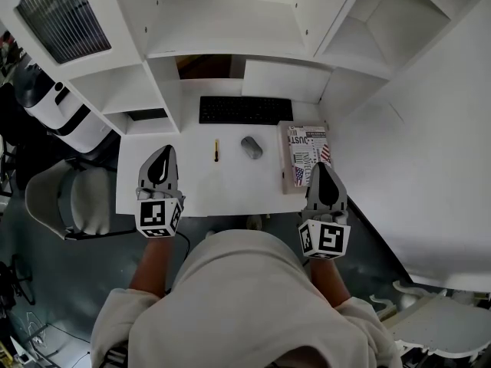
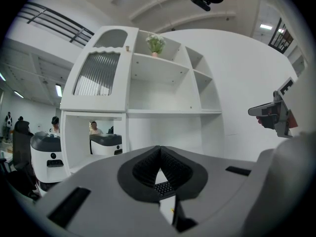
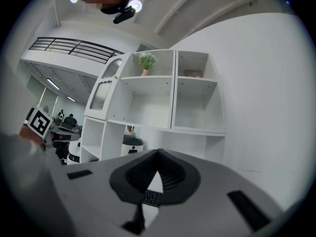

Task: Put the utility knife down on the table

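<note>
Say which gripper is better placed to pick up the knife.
Left, probably. The left gripper is nearer the knife, with only bare table between them. The right gripper is farther off, past the mouse. Both are shut and empty.

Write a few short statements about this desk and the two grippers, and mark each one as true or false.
1. The utility knife lies on the table, between the left gripper and the mouse. True.
2. The left gripper holds the utility knife. False: its fingers are shut on nothing, and the knife lies apart from it.
3. The keyboard sits beyond the knife and the mouse, toward the shelves. True.
4. The mouse rests on top of the book. False: it lies on the bare table, to the left of the book.
5. The right gripper has its fingers wide open. False: they are together, with nothing between them.
</note>
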